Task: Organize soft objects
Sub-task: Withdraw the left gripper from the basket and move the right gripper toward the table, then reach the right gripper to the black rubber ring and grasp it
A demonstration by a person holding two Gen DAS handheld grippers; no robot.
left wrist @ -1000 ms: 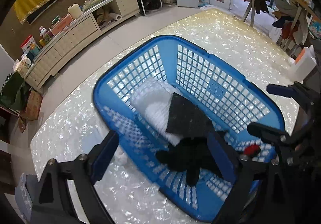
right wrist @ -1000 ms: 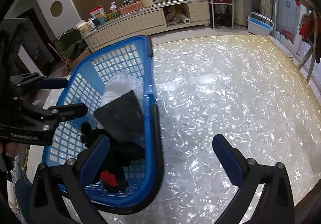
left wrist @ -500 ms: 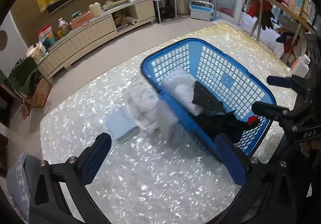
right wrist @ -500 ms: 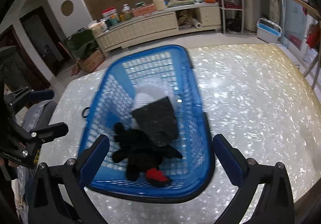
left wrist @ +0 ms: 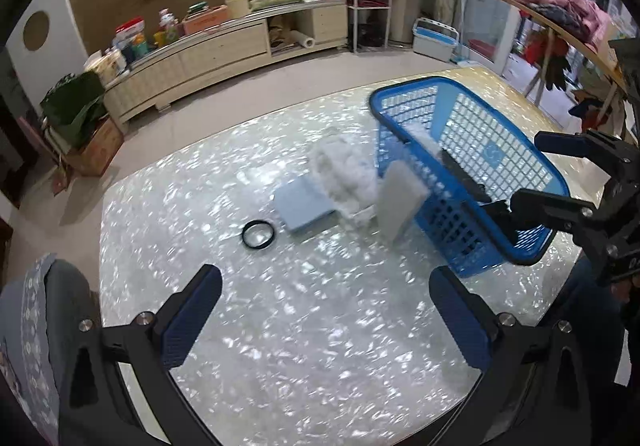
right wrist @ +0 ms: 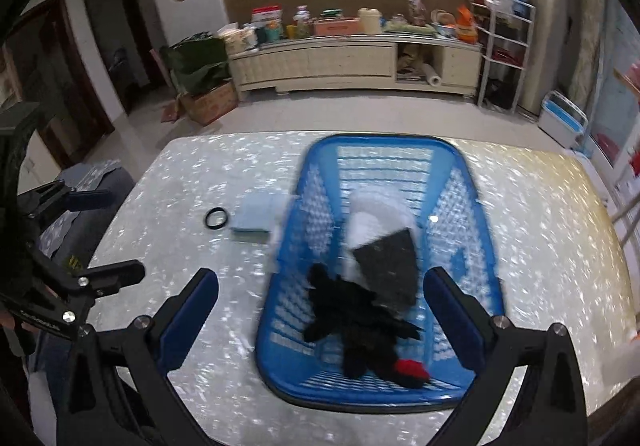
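Observation:
A blue basket point(right wrist: 384, 140) stands on the pearly table point(right wrist: 200, 174) and holds a black plush toy point(right wrist: 356, 322) with a red tip, a dark grey pad point(right wrist: 390, 270) and a white soft piece point(right wrist: 372, 214). Left of the basket point(left wrist: 472, 150) lie a white fluffy heap point(left wrist: 344, 174), a white foam block point(left wrist: 400, 202) leaning on the basket wall, a light blue pad point(left wrist: 306, 208) and a black ring point(left wrist: 258, 235). My left gripper point(left wrist: 324, 282) hovers open and empty above bare table, nearer than these items. My right gripper point(right wrist: 320, 282) hangs open and empty above the basket's near left side.
A cream sideboard point(right wrist: 352, 64) crowded with bottles runs along the far wall, with a cardboard box point(right wrist: 208, 102) beside it. A clothes rack point(left wrist: 560, 18) stands to the right. A patterned chair cushion point(left wrist: 36, 326) sits at the table's left edge.
My left gripper pulled back and leftward from the basket; the fluffy heap, blue pad and ring came into view. My right gripper swung left, so the basket now sits centred under it.

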